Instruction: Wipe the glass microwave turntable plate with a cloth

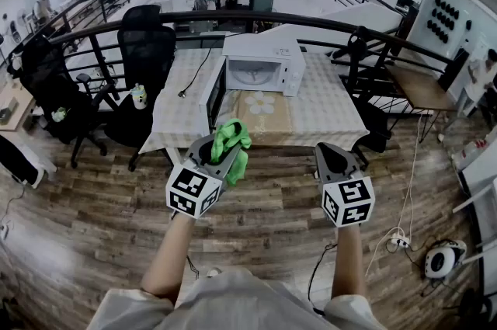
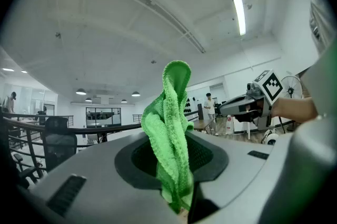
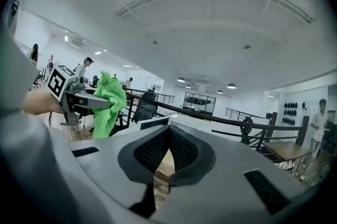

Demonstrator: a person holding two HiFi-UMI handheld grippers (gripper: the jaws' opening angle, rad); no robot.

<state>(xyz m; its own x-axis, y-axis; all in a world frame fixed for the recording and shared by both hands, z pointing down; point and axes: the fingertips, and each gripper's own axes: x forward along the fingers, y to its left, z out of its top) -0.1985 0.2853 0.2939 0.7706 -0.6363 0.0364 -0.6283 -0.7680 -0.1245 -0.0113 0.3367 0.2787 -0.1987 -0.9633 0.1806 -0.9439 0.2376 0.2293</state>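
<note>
wood floor [image 1: 116, 220] below; left gripper [image 1: 224, 155] clamps green cloth [image 1: 231, 136]; right gripper [image 1: 329, 158] closed, empty.

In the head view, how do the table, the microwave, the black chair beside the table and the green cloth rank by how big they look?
1. Table.
2. Microwave and black chair: too alike to rank.
3. Green cloth: smallest, though it is nearest the camera, which enlarges it.
</note>
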